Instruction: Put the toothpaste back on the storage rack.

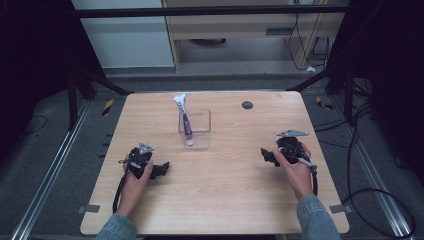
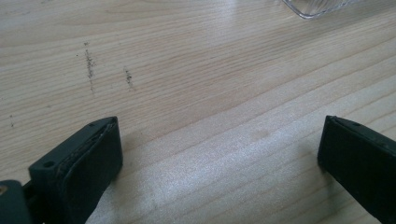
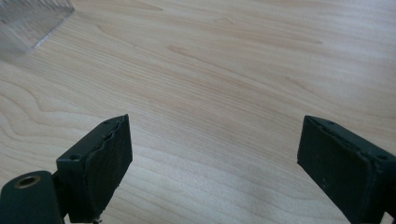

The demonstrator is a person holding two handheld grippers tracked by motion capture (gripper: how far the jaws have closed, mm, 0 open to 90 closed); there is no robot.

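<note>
A clear plastic box [image 1: 195, 129] stands on the wooden table [image 1: 225, 190], a little behind its middle. A white and purple tube [image 1: 184, 120] leans in it, its flat end sticking up over the back left rim. My left gripper [image 1: 165, 169] rests low on the table at the left, in a hand, jaws wide apart with bare wood between them [image 2: 219, 154]. My right gripper [image 1: 265, 155] rests at the right, also held, jaws spread over bare wood [image 3: 215, 154]. A corner of the clear box [image 2: 317, 7] shows at the top of the left gripper view, and its corner [image 3: 32, 21] at the top left of the right gripper view.
A small dark round spot [image 1: 247, 105] lies on the table near its far edge. Cables [image 1: 380, 195] run over the floor at the right. Metal rails [image 1: 47, 175] flank the table. A cabinet [image 1: 240, 30] stands behind it.
</note>
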